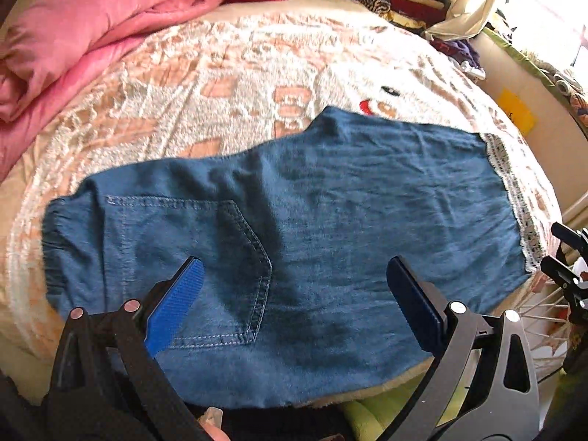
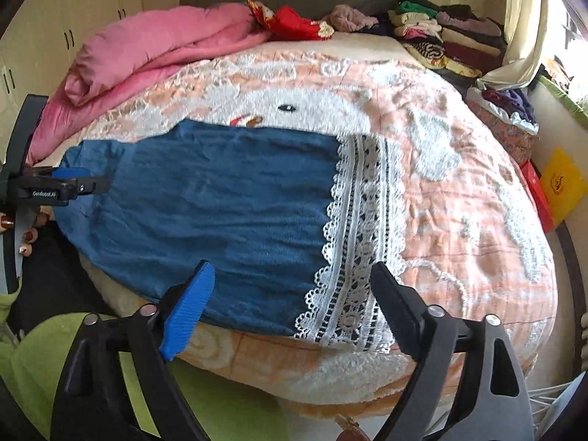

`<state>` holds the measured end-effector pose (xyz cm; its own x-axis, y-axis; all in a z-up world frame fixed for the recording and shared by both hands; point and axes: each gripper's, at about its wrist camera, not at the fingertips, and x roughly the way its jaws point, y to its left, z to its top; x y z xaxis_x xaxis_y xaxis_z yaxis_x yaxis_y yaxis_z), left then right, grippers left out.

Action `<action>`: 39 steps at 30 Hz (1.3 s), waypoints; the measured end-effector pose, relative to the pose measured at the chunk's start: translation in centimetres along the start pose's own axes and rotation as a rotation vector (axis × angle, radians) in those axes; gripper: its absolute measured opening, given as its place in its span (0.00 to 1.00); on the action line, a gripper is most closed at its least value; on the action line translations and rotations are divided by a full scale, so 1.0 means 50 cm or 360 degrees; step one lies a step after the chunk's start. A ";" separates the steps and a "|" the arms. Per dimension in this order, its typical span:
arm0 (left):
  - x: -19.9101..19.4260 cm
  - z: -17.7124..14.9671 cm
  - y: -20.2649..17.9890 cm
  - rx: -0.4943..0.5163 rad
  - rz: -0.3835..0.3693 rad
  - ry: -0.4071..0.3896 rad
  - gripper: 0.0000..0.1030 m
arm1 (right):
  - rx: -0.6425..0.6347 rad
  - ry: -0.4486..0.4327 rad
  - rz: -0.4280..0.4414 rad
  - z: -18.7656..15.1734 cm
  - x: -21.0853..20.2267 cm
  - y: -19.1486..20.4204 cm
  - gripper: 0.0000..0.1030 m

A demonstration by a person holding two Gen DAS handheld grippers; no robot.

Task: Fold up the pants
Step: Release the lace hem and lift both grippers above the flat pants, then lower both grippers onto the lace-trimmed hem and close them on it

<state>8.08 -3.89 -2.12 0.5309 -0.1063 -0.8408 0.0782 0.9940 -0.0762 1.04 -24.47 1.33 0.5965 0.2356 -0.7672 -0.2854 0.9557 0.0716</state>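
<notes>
Pink quilt [image 2: 154,47] occupies upper left of the bed [image 2: 459,191]; folded clothes stack [image 2: 448,33] upper right; yellow bag [image 2: 562,183] far right.

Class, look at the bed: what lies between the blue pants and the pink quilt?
Only bare patterned bedspread separates the pants from the pink quilt; the left wrist view shows this.
</notes>
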 end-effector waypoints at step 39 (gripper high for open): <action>-0.047 0.054 -0.222 0.0416 -0.0087 -0.0118 0.91 | 0.0206 -0.0197 -0.0028 -0.028 -0.090 -0.069 0.91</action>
<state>8.23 -14.75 2.15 0.5797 -0.1705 -0.7968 0.3183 0.9476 0.0288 -1.71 -29.05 3.62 0.6907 0.2307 -0.6854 -0.1797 0.9728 0.1463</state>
